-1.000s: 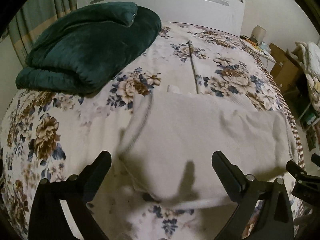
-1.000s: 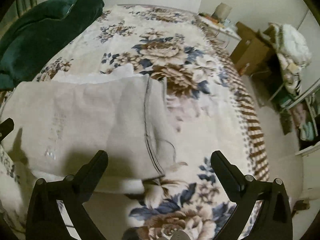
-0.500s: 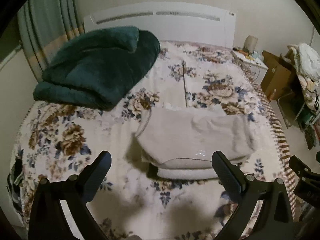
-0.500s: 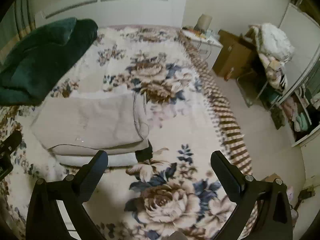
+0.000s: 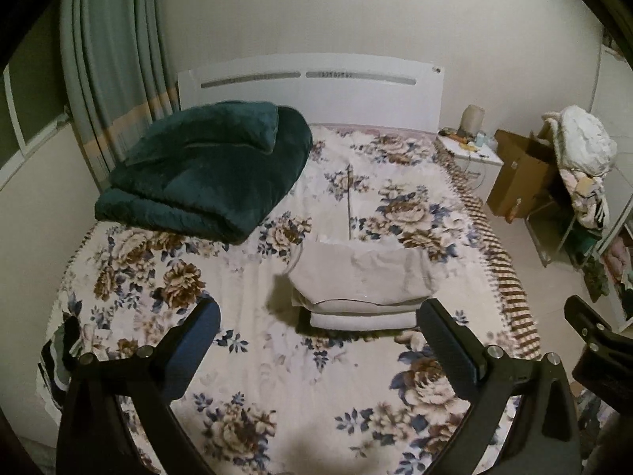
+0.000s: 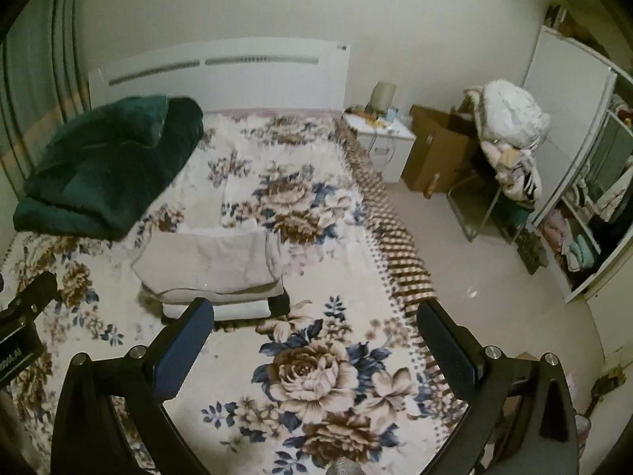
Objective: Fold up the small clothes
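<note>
A small stack of folded pale beige and white clothes [image 5: 358,283] [image 6: 213,267] lies in the middle of the floral bedspread [image 5: 253,356] [image 6: 316,364], with a dark piece showing under it. My left gripper [image 5: 318,330] hangs open well above and short of the stack, nothing between its fingers. My right gripper [image 6: 314,330] is open too and empty, high over the bed to the right of the stack. The right gripper's body shows at the left wrist view's right edge.
A folded dark green blanket [image 5: 205,170] [image 6: 103,166] lies at the bed's far left by the white headboard [image 5: 312,87]. Dark clothing [image 5: 59,352] hangs at the bed's left edge. A nightstand [image 6: 379,138], cardboard box [image 6: 435,150], laden chair [image 6: 506,146] and shelves stand to the right.
Both grippers have pulled up and back from the folded stack, which now looks small and far. The stack lies still; both stay open and empty.
</note>
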